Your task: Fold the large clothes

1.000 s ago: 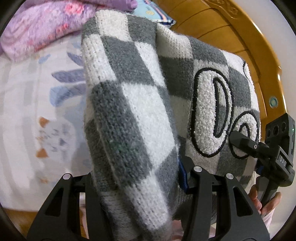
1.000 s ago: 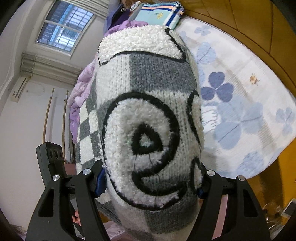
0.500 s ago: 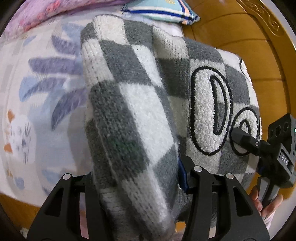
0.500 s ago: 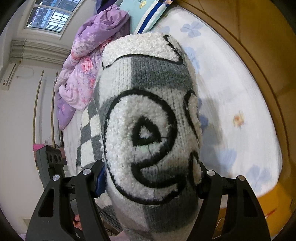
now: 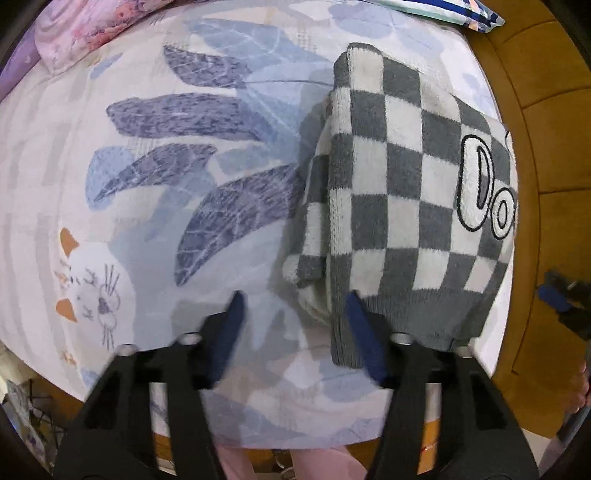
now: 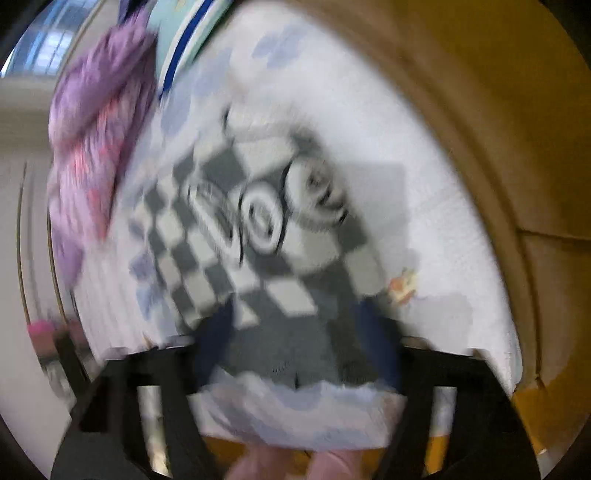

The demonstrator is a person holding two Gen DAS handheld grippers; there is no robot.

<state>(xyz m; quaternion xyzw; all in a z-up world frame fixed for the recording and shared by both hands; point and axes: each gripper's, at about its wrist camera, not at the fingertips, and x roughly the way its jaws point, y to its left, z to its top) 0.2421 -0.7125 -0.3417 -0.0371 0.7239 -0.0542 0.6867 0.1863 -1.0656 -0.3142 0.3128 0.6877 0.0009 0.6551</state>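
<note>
The grey-and-white checkered knit sweater point(image 5: 402, 206) with looped white letters lies folded on the bed, near its right edge. My left gripper point(image 5: 295, 314) is open and empty, its right finger just at the sweater's near hem. In the blurred right wrist view the sweater point(image 6: 255, 243) lies flat ahead, and my right gripper point(image 6: 299, 332) is open with its fingers either side of the near hem, holding nothing. The right gripper also shows at the edge of the left wrist view point(image 5: 565, 306).
The bed sheet point(image 5: 166, 184) has blue leaf and cat prints. A purple floral quilt point(image 6: 92, 147) is bunched at the far left. A striped pillow point(image 5: 443, 11) lies at the head. The wooden bed frame point(image 5: 546, 147) curves along the right.
Both grippers have opened and let go of the sweater. It was held up close to the cameras and now lies folded on the bed. Both grippers have drawn back.
</note>
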